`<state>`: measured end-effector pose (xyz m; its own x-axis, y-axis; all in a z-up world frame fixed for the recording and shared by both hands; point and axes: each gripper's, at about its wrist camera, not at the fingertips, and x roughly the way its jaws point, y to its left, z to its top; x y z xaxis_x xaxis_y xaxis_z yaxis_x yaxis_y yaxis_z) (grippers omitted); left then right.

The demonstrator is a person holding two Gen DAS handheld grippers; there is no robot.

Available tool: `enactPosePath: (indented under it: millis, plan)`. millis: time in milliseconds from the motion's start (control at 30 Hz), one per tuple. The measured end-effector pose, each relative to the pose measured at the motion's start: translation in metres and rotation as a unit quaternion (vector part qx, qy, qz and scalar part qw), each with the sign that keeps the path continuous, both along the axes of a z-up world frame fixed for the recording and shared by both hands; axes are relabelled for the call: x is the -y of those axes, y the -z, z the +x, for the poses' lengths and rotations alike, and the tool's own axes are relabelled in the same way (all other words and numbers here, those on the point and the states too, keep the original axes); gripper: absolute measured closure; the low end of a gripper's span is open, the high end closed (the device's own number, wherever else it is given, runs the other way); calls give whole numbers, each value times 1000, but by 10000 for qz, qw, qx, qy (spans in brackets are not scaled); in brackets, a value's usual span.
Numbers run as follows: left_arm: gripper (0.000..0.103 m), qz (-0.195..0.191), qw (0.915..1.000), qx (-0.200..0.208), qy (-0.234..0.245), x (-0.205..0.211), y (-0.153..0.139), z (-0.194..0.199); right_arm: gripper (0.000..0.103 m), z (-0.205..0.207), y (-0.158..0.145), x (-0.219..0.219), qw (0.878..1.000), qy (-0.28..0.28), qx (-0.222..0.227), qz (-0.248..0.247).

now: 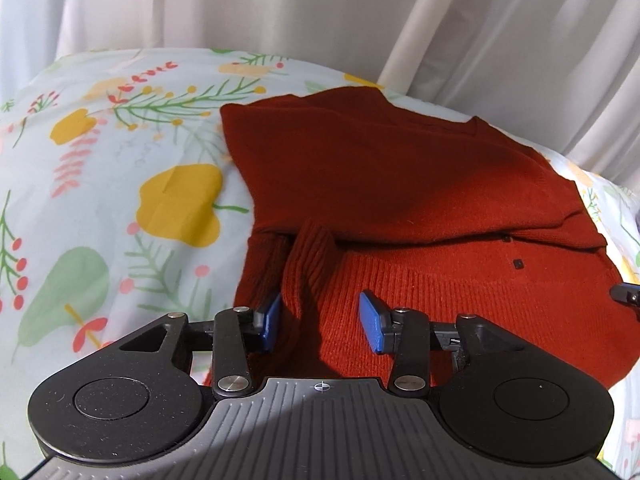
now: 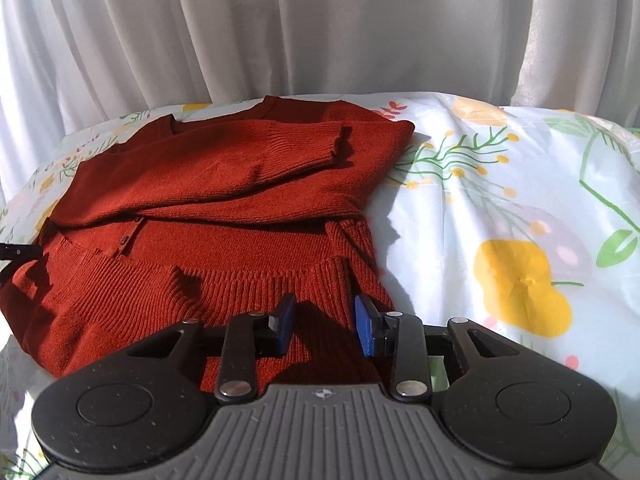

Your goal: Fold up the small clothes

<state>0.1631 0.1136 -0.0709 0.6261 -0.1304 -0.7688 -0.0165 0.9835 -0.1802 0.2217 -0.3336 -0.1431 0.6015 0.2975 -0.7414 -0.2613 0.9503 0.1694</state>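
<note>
A rust-red knit sweater lies on a floral sheet, its sleeves folded across the body. My left gripper hovers low over its near left corner, jaws apart. A ribbed cuff runs down between the blue pads, which do not press on it. In the right wrist view the same sweater has one sleeve laid across the top. My right gripper stands open over the ribbed hem at the near right corner, with fabric under the gap. A tip of the other gripper shows at the edge.
The floral sheet covers a soft raised surface and stretches left of the sweater; in the right wrist view the sheet stretches to the right. White curtains hang close behind the far edge.
</note>
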Motion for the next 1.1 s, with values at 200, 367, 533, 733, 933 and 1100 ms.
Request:
enactPosePath:
  millis: [200, 367, 533, 733, 933, 1100]
  plan:
    - [72, 118, 9999, -24, -51, 5, 0, 3, 94, -1, 0, -2, 9999, -120, 52, 23]
    - [83, 153, 9997, -34, -170, 3, 1, 7, 95, -3, 2, -2, 9997, -205, 137, 4]
    - [96, 2, 9995, 10, -310, -2, -1, 10, 96, -5, 0, -10, 9995, -128, 198, -201]
    - [96, -589, 9957, 552, -451, -18, -47, 0, 98, -10, -43, -13, 9980, 32, 636, 7]
    - [96, -803, 9880, 1161, -630, -31, -100, 14, 98, 2, -90, -6, 9917, 275, 1192, 384]
    - [96, -551, 9864, 1425, -612, -29, -118, 39, 98, 28, -105, -16, 9877, 347, 1494, 316]
